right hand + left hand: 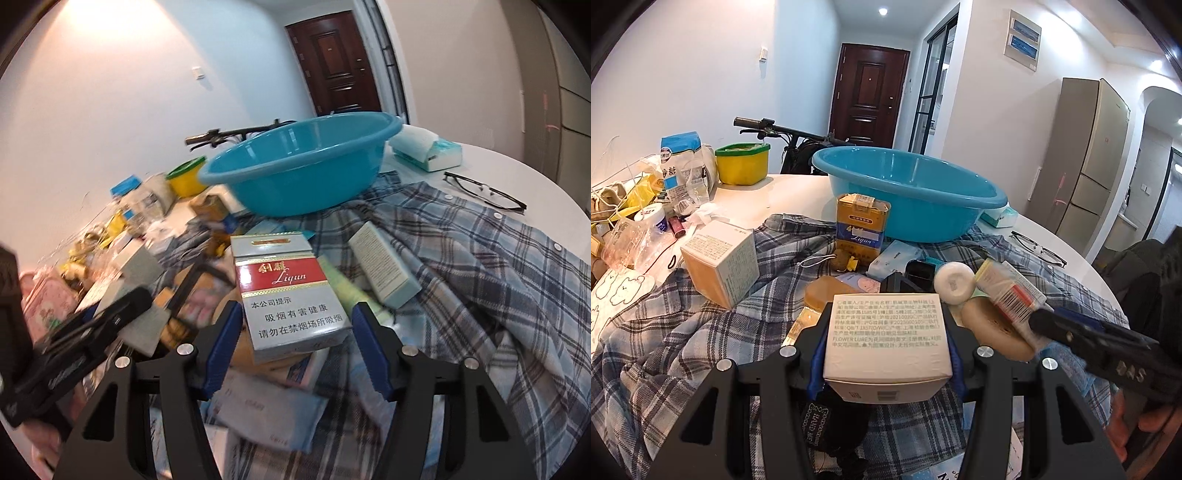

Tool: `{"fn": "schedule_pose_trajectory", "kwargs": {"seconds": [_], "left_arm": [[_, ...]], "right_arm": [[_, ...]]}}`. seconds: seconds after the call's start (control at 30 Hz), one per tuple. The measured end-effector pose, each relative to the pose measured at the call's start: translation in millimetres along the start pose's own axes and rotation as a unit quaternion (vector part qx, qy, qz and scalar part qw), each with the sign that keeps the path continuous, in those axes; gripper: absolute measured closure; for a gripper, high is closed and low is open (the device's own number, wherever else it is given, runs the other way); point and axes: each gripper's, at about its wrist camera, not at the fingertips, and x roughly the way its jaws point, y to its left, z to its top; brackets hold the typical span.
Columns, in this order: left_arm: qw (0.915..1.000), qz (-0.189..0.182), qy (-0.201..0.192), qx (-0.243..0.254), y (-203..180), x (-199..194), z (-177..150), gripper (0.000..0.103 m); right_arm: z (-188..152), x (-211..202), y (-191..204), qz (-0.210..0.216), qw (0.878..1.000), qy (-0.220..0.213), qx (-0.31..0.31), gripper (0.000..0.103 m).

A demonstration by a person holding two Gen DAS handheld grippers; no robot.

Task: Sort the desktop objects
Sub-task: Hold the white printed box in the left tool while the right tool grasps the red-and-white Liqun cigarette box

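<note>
My left tongs (886, 347) angle downward, their blue pads clamped against both sides of a white box (886, 343). My right tongs (291, 347) tilt down too, jaws partly apart, straddling a red-and-grey cigarette pack (290, 299) with a gap at each pad. My right hand (1134, 428) grips its handle.

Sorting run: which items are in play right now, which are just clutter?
In play:
left gripper shut on white printed box
right gripper open around red-and-grey Liqun cigarette pack
blue basin, likely bin

Clutter:
plaid shirt
eyeglasses
tissue pack
yellow tub
sugar bag
</note>
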Motion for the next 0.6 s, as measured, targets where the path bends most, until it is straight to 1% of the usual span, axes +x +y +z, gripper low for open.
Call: {"fn": "schedule_pose_trajectory", "kwargs": {"seconds": [0.03, 0.07, 0.13, 0.3, 0.37, 0.43, 0.47, 0.6], "left_arm": [[1.0000, 0.000, 0.000, 0.000, -0.1, 0.0, 0.1, 0.049], [1.0000, -0.001, 0.000, 0.000, -0.1, -0.5, -0.4, 0.049], [1.0000, -0.001, 0.000, 0.001, -0.2, -0.9, -1.7, 0.049], [1.0000, 0.002, 0.003, 0.006, -1.2, -0.5, -3.6, 0.049], [1.0000, 0.004, 0.002, 0.007, -1.6, -0.3, -4.5, 0.049], [0.9999, 0.007, 0.002, 0.009, -1.2, 0.9, -5.5, 0.049], [0.9999, 0.011, 0.002, 0.010, -1.3, 1.5, -6.1, 0.049], [0.9999, 0.011, 0.005, 0.011, -1.6, 4.9, -7.8, 0.049]], "right_arm": [[-2.4, -2.7, 2.8, 0.001, 1.000, -0.001, -0.006, 0.042], [-4.4, -3.8, 4.8, 0.003, 1.000, 0.001, -0.012, 0.035], [-6.8, -2.3, 10.3, 0.010, 1.000, 0.007, -0.028, 0.031], [-6.1, 5.3, 9.0, -0.016, 1.000, 0.004, -0.024, 0.030], [-5.3, 8.1, 6.7, -0.010, 1.000, 0.008, -0.012, 0.030], [-5.5, 8.9, 4.1, 0.005, 1.000, 0.010, 0.000, 0.030], [-5.5, 9.9, 2.4, 0.010, 1.000, 0.011, 0.006, 0.028], [-5.4, 15.5, -4.8, 0.006, 0.999, 0.013, 0.035, 0.026]]}}
